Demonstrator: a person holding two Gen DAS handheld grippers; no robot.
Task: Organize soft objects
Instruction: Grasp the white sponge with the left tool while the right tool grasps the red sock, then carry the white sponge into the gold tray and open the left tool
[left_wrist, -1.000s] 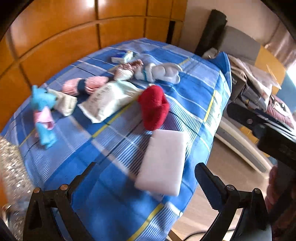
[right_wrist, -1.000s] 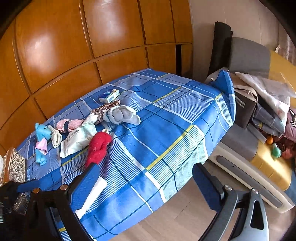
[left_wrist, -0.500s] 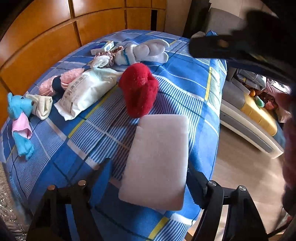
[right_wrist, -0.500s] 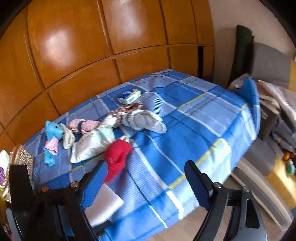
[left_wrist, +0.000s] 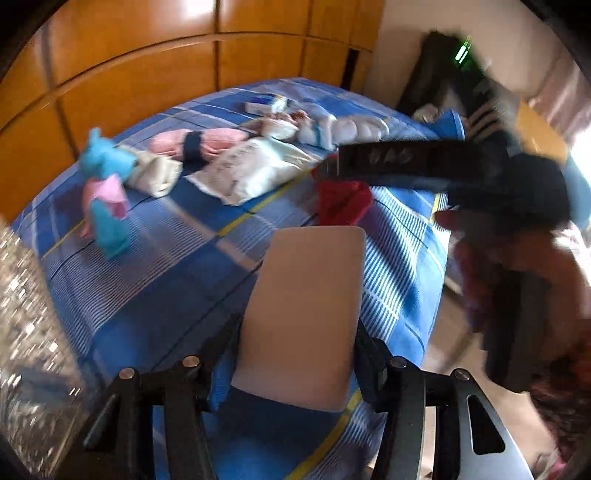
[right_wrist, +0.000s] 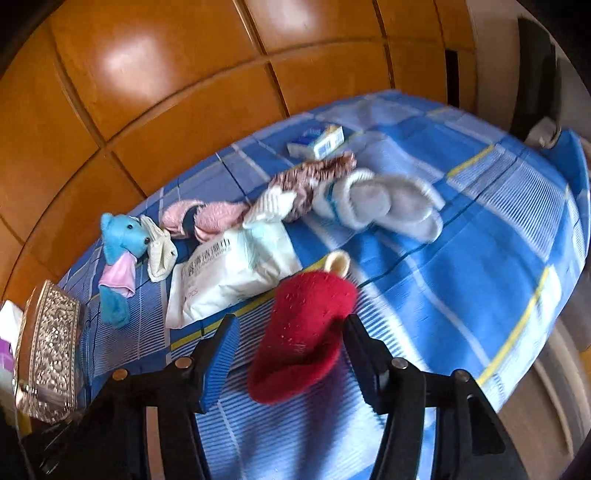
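White sponge (left_wrist: 306, 314) pinched in left tool (left_wrist: 295, 354); red sock (right_wrist: 303, 332) between spread right tool (right_wrist: 288, 343).

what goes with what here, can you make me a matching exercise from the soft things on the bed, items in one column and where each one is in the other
Items:
1. white sponge
2. red sock
3. blue teddy
4. grey socks

Places:
A. next to the silver box
B. between the fingers of the left gripper
C. far side, below the small carton
D. between the fingers of the right gripper

Pairs: 1-B, 2-D, 3-A, 4-C
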